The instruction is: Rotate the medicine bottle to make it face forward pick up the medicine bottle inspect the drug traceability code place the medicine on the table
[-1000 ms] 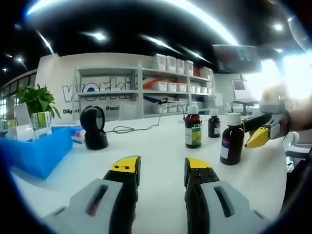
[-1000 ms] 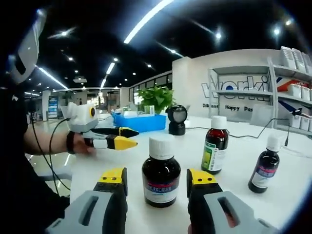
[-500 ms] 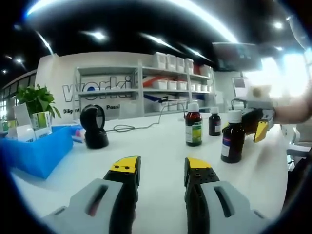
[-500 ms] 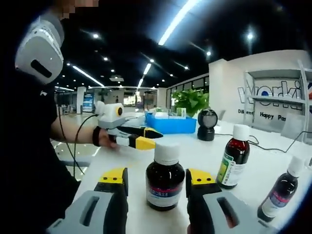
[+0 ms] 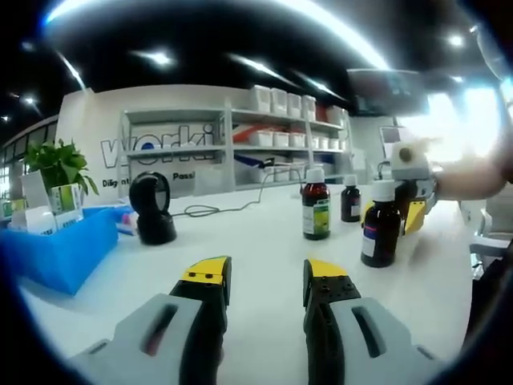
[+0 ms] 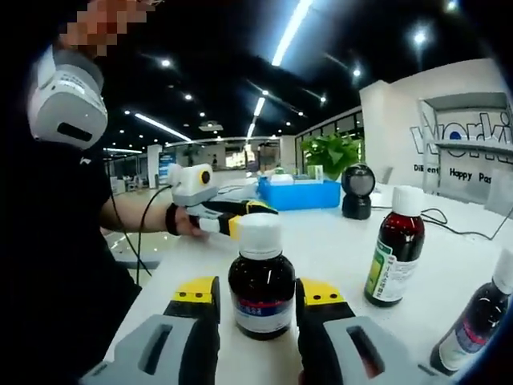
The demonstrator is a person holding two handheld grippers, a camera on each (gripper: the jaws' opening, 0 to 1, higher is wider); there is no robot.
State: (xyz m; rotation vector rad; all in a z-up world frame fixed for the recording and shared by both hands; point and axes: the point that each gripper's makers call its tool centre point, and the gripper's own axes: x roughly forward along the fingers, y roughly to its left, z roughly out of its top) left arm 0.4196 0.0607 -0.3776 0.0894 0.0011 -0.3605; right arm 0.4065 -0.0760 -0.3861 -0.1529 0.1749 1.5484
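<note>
right tool (image 6: 256, 292) straddles medicine bottle (image 6: 259, 279), grip unclear; left tool (image 5: 265, 274) open, empty.

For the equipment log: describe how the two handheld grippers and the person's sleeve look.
Both grippers have grey moulded bodies and black fingers with yellow tips: left gripper, right gripper. In the right gripper view, a black cable trails from the left gripper, and the person wears a black short sleeve.

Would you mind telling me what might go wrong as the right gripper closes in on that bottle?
The right gripper brackets the dark medicine bottle low on its body with the jaws not visibly closed; an off-centre squeeze could tip it on the white table. The bottle with the green label and a third bottle stand close by, so a wide swing while turning could knock them.
</note>
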